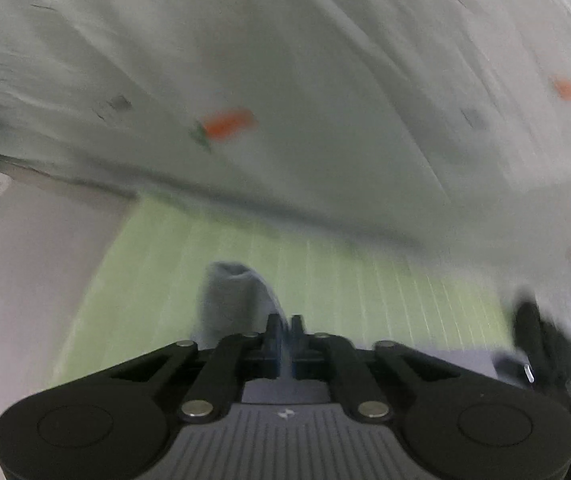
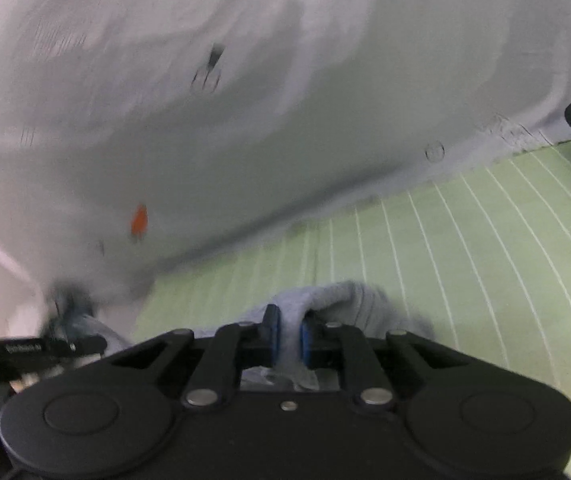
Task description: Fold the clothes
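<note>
In the left wrist view, the left gripper has its black jaws drawn nearly together, with a thin fold of the pale grey cloth garment pinched between them; the fabric rises in a soft bunch just ahead and to the left of the fingertips, above the light green mat with thin white lines. Beyond the mat spreads a white sheet printed with small orange and dark marks (much of it smeared by blur), and a plain pale surface lies to the left of the mat. At the right edge a dark blurred shape shows, too indistinct to name. In the right wrist view, the right gripper stands narrowly closed, its blue pads pressing on either side of a strip of the same grey garment, which humps up just past the fingers and trails right over the green mat. The white printed sheet fills the upper picture.
</note>
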Demonstrator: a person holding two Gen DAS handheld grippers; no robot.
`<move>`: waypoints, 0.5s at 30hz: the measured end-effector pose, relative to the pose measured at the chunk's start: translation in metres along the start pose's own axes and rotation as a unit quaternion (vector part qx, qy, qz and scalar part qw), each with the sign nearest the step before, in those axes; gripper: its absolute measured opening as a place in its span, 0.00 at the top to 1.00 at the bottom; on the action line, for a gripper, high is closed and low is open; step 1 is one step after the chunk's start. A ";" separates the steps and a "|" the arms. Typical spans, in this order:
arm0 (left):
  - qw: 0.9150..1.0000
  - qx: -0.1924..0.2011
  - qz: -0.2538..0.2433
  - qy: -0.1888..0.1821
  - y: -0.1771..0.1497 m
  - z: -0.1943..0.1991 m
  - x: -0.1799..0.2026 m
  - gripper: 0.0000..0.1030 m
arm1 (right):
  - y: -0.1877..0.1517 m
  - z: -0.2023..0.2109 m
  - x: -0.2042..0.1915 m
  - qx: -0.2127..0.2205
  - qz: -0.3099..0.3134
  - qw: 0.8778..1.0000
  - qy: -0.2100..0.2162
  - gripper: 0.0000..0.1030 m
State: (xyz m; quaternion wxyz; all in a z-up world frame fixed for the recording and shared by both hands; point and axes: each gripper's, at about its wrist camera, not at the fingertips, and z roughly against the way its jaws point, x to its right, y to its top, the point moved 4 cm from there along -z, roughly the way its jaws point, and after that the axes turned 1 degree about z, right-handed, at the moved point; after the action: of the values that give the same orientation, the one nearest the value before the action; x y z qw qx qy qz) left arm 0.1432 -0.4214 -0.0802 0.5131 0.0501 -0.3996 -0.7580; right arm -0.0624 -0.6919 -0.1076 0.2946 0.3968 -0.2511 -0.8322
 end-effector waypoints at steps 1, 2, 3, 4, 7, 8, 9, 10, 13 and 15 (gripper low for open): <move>1.000 0.009 0.002 0.016 0.007 -0.003 -0.002 0.61 | 0.010 -0.007 0.003 0.008 -0.015 1.000 -0.002 0.86; 0.999 0.013 -0.003 0.029 0.012 -0.006 -0.004 0.52 | 0.016 -0.011 0.005 0.016 -0.023 1.000 -0.012 0.77; 0.999 0.018 -0.007 0.043 0.018 -0.008 -0.006 0.41 | 0.020 -0.013 0.006 0.030 -0.026 0.999 -0.024 0.62; 0.999 0.018 -0.011 0.049 0.017 -0.009 -0.009 0.37 | 0.024 -0.014 0.007 0.044 -0.027 0.998 -0.035 0.51; 0.998 0.005 -0.022 0.053 0.002 -0.008 -0.020 0.26 | 0.022 -0.005 0.007 0.080 -0.015 0.996 -0.047 0.24; 0.998 -0.006 -0.025 0.054 -0.007 -0.009 -0.023 0.25 | 0.017 -0.003 0.009 0.080 -0.010 0.995 -0.051 0.23; 0.998 -0.020 -0.027 0.056 -0.016 -0.011 -0.026 0.25 | 0.013 -0.002 0.011 0.076 -0.003 0.995 -0.059 0.21; 0.997 -0.035 -0.029 0.058 -0.027 -0.013 -0.029 0.23 | 0.007 -0.003 0.013 0.065 0.006 0.995 -0.072 0.19; 0.994 -0.084 -0.031 0.058 -0.060 -0.019 -0.037 0.20 | -0.015 -0.007 0.020 0.026 0.037 0.993 -0.111 0.14; 0.991 -0.118 -0.028 0.049 -0.080 -0.024 -0.040 0.19 | -0.029 -0.013 0.026 -0.004 0.041 0.992 -0.123 0.09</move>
State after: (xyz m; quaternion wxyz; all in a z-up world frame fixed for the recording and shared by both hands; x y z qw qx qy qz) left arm 0.1144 -0.3897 -0.1625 0.5127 0.0379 -0.2800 -0.8107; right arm -0.0739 -0.6922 -0.1474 0.2965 0.2797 -0.2982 -0.8631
